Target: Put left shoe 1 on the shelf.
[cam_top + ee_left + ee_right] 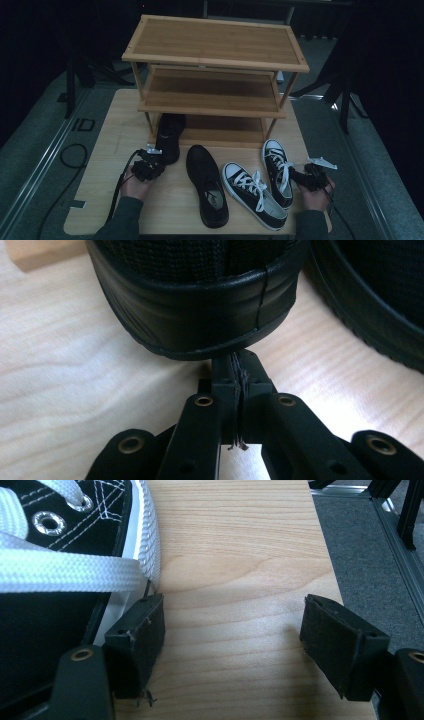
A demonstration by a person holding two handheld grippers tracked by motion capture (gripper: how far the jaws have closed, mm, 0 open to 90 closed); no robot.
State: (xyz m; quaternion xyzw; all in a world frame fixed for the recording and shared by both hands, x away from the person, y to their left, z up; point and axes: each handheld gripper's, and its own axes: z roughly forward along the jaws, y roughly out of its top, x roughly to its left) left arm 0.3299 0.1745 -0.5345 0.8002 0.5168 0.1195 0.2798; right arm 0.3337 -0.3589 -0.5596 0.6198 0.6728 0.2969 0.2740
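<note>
The left gripper, jaws shut, is pressed against the black shoe's heel; the shoe is pointed lengthwise toward the rack.

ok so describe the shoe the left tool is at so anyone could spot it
Start at the wooden rack on the table. At the left end of its bottom shelf a black shoe points toe-in, its heel toward the shut left tool. Unlike the other black shoe, flat on the table, it is half on the shelf.

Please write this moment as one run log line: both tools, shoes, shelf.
left tool: shut, tips at black shoe heel | right tool: open, beside sneaker | shoe rack: shelves bare
</note>
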